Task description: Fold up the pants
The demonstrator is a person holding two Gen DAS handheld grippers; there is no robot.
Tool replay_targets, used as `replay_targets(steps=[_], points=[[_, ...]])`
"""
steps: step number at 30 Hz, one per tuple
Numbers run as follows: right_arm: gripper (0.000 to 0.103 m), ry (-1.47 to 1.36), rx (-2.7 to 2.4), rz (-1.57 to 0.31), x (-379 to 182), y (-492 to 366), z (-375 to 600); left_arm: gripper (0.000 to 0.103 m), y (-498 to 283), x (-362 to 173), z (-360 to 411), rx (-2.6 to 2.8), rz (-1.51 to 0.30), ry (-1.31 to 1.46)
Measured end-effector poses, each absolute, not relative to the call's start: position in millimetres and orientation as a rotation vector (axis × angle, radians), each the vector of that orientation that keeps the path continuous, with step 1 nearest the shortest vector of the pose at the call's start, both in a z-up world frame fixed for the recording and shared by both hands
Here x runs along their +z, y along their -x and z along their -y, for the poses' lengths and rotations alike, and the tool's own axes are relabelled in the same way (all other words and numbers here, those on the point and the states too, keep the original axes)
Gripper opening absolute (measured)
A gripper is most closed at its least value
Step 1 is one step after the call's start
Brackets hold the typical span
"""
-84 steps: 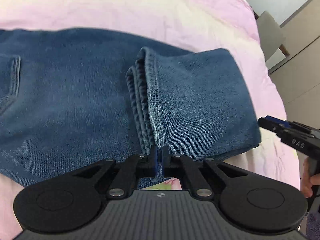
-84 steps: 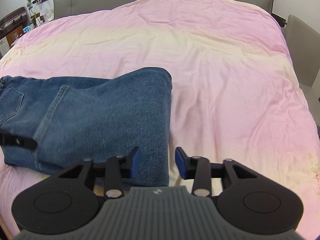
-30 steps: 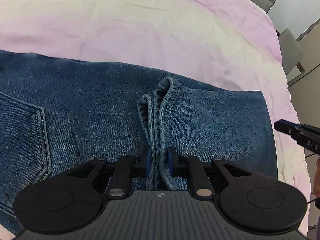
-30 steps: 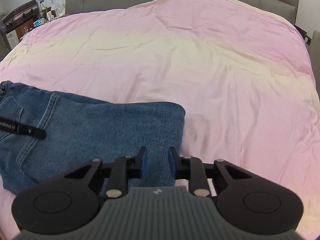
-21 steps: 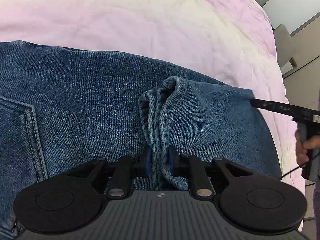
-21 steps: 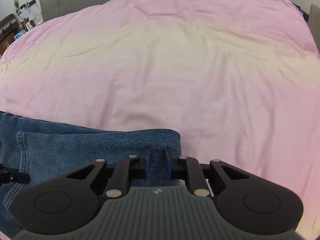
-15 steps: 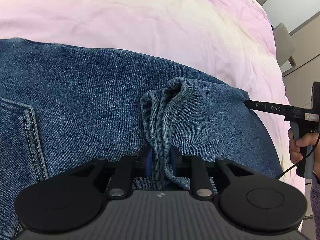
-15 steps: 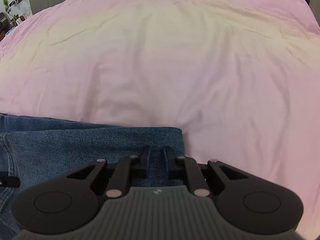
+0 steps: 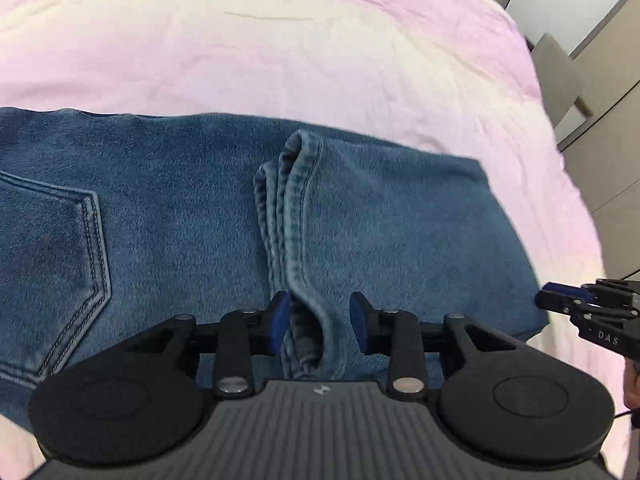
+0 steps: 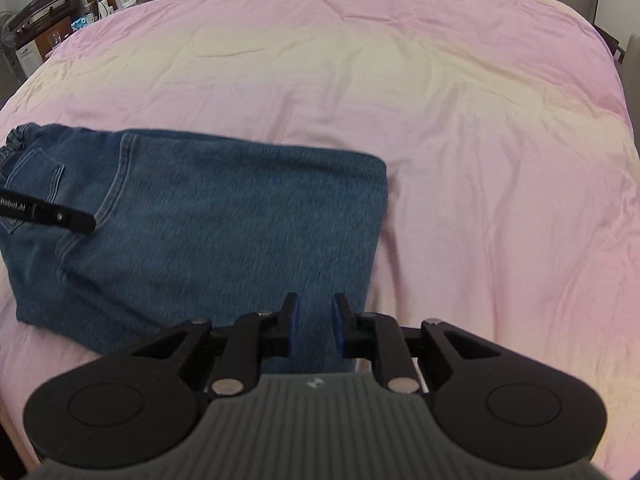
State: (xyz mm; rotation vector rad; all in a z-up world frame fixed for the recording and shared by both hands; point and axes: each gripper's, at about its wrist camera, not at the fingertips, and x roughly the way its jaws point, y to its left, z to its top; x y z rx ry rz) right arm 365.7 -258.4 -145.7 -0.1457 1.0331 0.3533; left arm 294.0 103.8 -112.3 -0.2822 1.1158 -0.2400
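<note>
Folded blue jeans [image 10: 224, 232] lie on a pink bedspread [image 10: 440, 100] | left gripper [image 9: 319, 322] jaws parted around the bunched hem [image 9: 294, 216] | right gripper [image 10: 314, 326] jaws apart over the fold's near corner

Left gripper [image 9: 319, 322]: black linkage arms, blue pads [image 9: 279, 322], silver screws, ribbed grey housing with small white logo. Right gripper [image 10: 313, 327]: identical build; "DAS" lettering on its finger seen from the left wrist.
</note>
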Motion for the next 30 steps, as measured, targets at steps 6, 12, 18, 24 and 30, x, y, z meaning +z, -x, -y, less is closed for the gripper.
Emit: replay_targets(steps=[6, 12, 18, 24, 30], points=[[0.012, 0.114, 0.330, -1.076, -179, -360, 260, 0.034, -288, -137, -102, -0.183, -1.140, 0.311], [0.011, 0.190, 0.328, -1.041, -187, -351, 250, 0.037, -276, -144, -89, -0.117, -1.085, 0.261], [0.012, 0.231, 0.308, -1.075, -177, -359, 239, 0.038, -271, -123, -88, -0.072, -1.060, 0.296], [0.017, 0.350, 0.357, -1.000, -146, -353, 215, 0.045, -247, -74, -114, -0.050, -0.948, 0.274], [0.019, 0.448, 0.465, -0.924, -123, -347, 167, 0.058, -211, -44, -169, 0.125, -0.877, 0.352]])
